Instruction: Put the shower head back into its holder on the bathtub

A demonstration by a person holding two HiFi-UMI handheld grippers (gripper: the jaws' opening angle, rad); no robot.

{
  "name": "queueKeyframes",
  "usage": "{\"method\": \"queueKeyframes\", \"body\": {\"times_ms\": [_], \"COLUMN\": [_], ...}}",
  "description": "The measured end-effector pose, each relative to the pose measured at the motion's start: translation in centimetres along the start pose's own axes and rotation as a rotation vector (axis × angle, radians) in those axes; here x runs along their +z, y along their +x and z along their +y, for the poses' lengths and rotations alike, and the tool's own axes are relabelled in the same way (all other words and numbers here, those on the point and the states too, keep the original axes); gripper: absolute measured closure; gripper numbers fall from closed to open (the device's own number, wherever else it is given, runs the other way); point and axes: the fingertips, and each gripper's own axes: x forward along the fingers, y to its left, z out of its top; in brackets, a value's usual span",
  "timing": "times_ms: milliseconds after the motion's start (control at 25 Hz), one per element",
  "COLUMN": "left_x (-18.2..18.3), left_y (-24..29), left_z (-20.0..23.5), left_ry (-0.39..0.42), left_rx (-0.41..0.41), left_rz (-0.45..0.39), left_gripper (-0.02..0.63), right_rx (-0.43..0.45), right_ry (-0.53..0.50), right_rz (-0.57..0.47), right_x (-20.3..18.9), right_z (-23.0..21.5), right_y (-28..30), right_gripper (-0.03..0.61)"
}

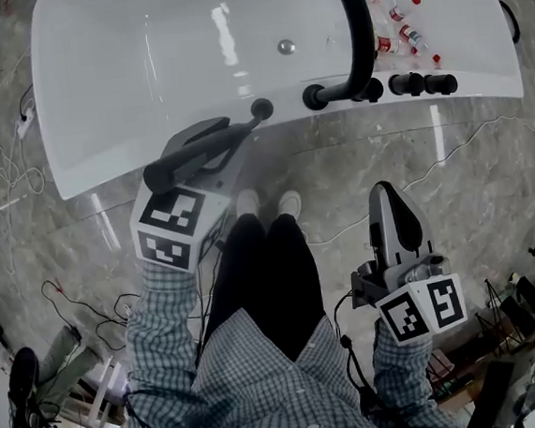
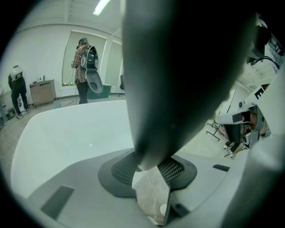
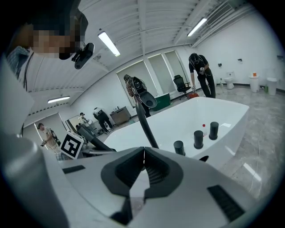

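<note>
Black shower head [image 1: 256, 113] is clamped in the left tool [image 1: 223, 147], its tip pointing to two o'clock at the bathtub [image 1: 142, 79] rim, near the black fittings [image 1: 406, 84] at its three o'clock. Right tool [image 3: 142, 153] sits at five o'clock, jaws together, empty.

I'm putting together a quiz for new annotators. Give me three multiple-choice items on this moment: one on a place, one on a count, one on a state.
1. Where do the bottles lie?
A. in the tub
B. on the floor
C. in a gripper

2. How many black knobs stand on the tub's rim?
A. one
B. three
C. six

3. How is the right gripper?
A. open
B. shut on the hose
C. shut, empty

Answers:
1. A: the head view shows them on the white inside.
2. B: three stand in a row in the right gripper view.
3. C: its jaws meet with nothing between.
</note>
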Motion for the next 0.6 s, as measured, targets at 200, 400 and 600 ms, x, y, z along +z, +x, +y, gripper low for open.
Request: {"method": "queueKeyframes", "body": {"times_ms": [200, 400, 600], "left_x": [-0.7, -2.1, -2.3], "left_y": [1.5, 3.0, 4.4], "left_z": [0.4, 1.0, 1.4], "left_ry": [0.008, 0.001, 0.002], "left_rx": [-0.006, -0.002, -0.001], "left_rz": [0.007, 0.018, 0.01], "left_gripper": [0.474, 0.474, 0.474], "right_rx": [-0.001, 0.002, 0.005], "right_ry": [0.017, 0.034, 0.041], "right_rz": [0.016, 0.031, 0.043], "right_x": [-1.3, -2.6, -3.9], "right_z": [-0.4, -0.8, -1.0], "right_y": [0.8, 1.7, 2.3], "right_gripper": [0.563, 0.563, 0.563]}}
